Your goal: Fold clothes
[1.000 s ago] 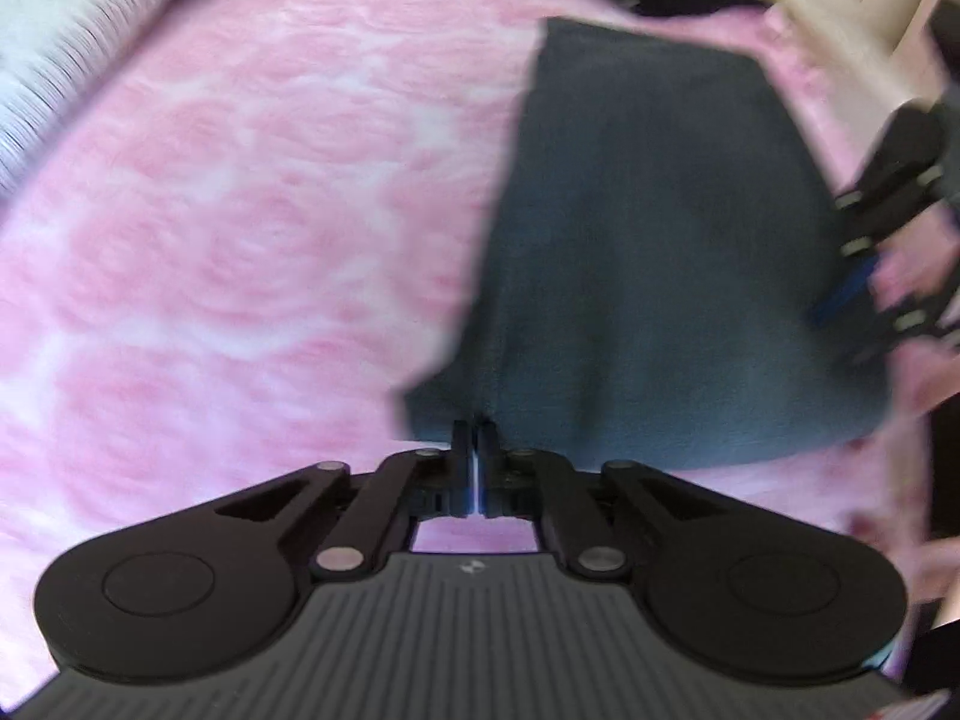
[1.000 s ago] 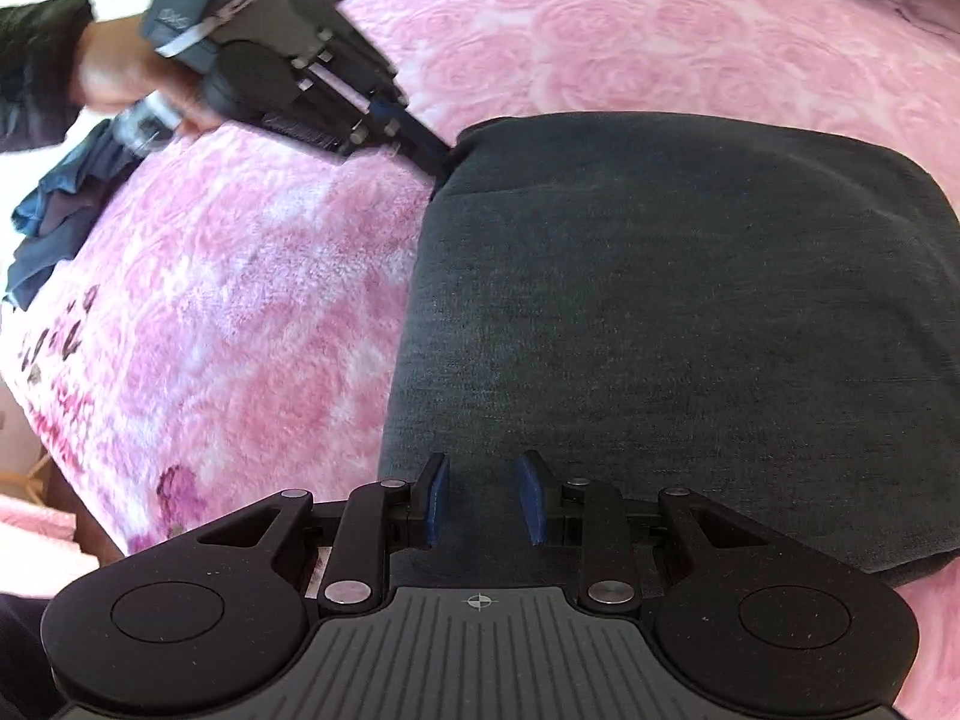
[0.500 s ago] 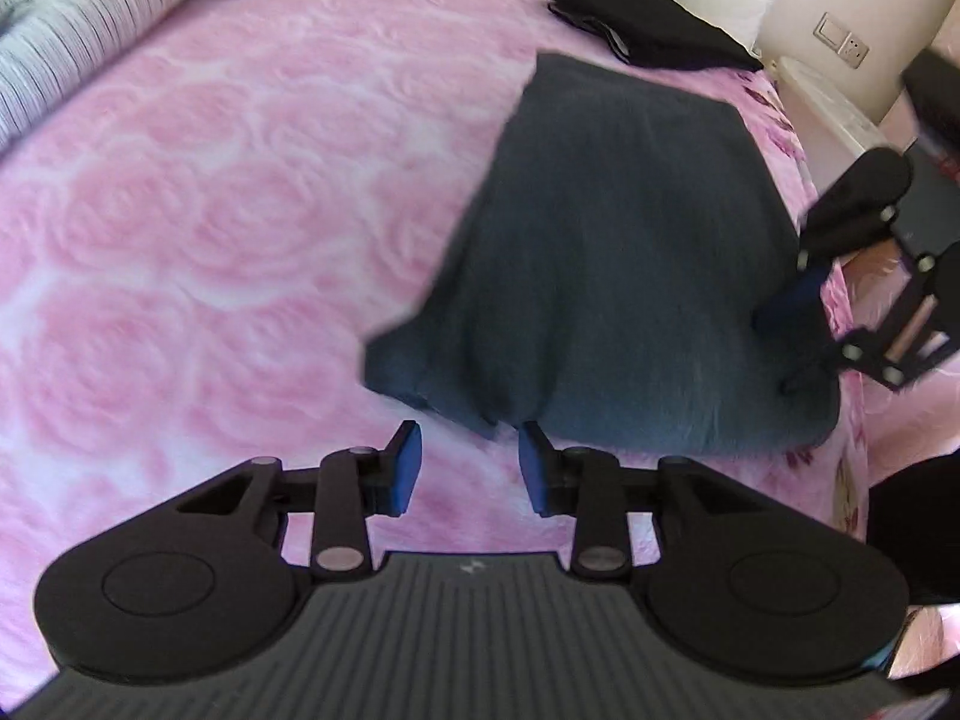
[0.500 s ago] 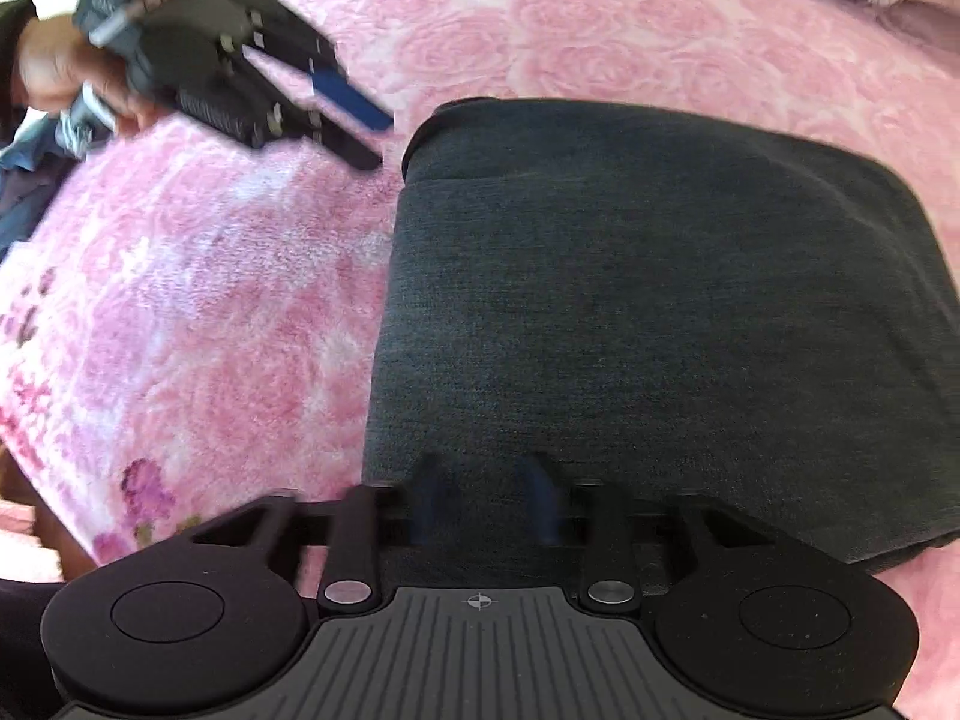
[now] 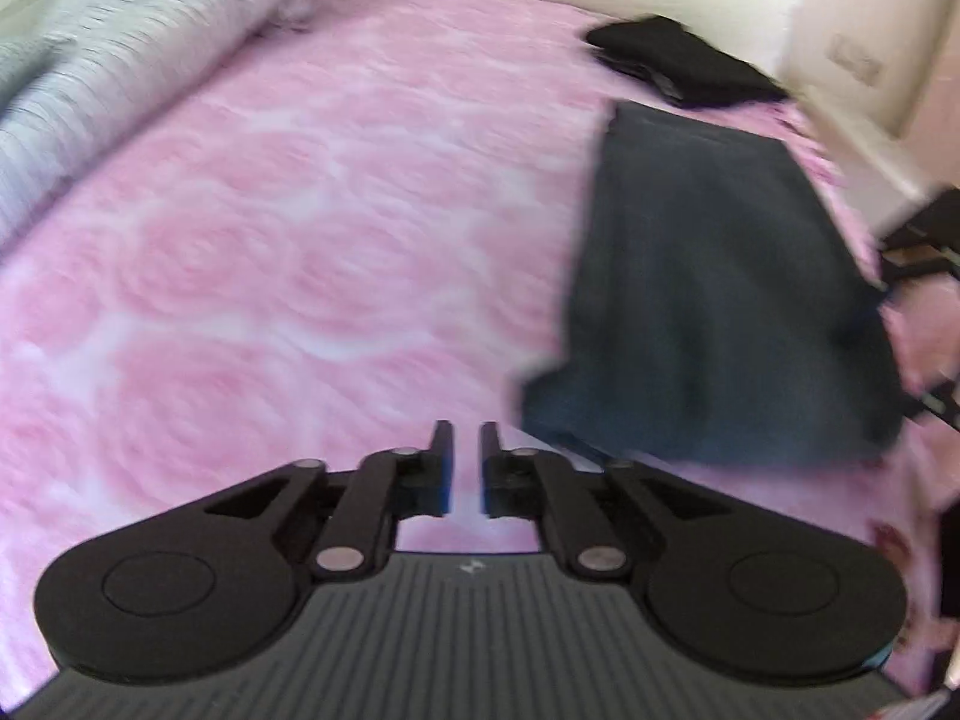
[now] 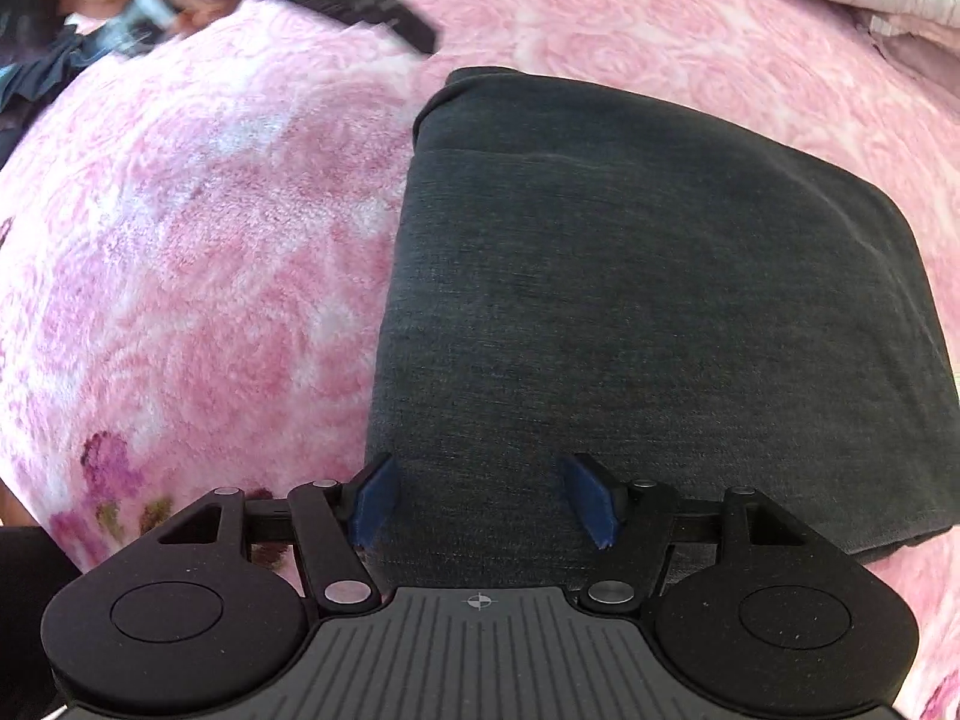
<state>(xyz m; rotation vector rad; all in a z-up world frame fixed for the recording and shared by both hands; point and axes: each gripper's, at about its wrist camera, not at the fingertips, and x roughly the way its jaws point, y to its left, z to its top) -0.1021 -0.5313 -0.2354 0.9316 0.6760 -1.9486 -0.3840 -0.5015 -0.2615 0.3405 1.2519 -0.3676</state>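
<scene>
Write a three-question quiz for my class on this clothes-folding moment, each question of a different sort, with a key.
1. True or false: the left gripper is clamped on the dark grey garment.
2. Multiple choice: the right gripper has its jaws (A) shut on the cloth, (B) open above the garment's near edge, (C) out of view.
3. Short answer: what lies beyond the grey garment's far end in the left wrist view?

Key
1. False: its jaws stand slightly apart over the pink blanket, beside the garment.
2. B.
3. A black pile of clothing, next to the garment's far end.
</scene>
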